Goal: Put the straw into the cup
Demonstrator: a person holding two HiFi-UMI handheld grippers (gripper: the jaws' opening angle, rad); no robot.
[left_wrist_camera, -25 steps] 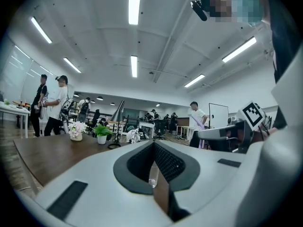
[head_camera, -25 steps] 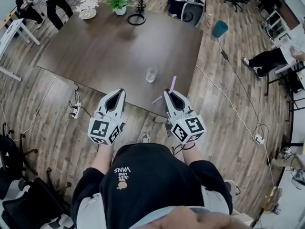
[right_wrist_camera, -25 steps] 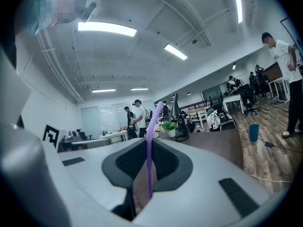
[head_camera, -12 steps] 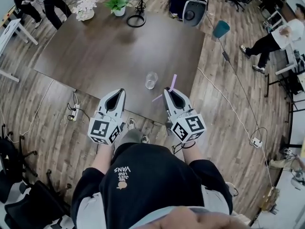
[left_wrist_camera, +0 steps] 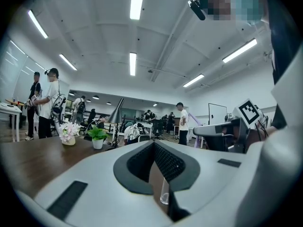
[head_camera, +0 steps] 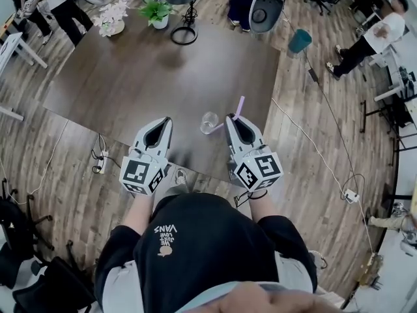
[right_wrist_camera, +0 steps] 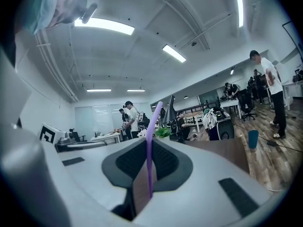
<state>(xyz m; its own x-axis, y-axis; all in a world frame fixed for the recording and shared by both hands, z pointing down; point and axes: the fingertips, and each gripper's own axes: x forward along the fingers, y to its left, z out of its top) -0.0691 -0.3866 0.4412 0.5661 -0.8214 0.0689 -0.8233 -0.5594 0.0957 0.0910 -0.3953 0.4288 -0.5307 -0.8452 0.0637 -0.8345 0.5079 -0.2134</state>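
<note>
Two tongs hover over the near edge of the counter [head_camera: 130, 77]. The left tongs [head_camera: 167, 120] are pressed together, empty. Between the pair, by that edge, stands one clear cup [head_camera: 210, 122]. The right tongs [head_camera: 230, 118] pinch one purple straw [head_camera: 239, 107], just beside the cup.

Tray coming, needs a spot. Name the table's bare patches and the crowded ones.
Bare: the middle and left side of the dark wooden table, between the clear plastic cup and the far-edge items. Crowded: the far edge, with white flowers, green potted plant and black lamp base.
</note>
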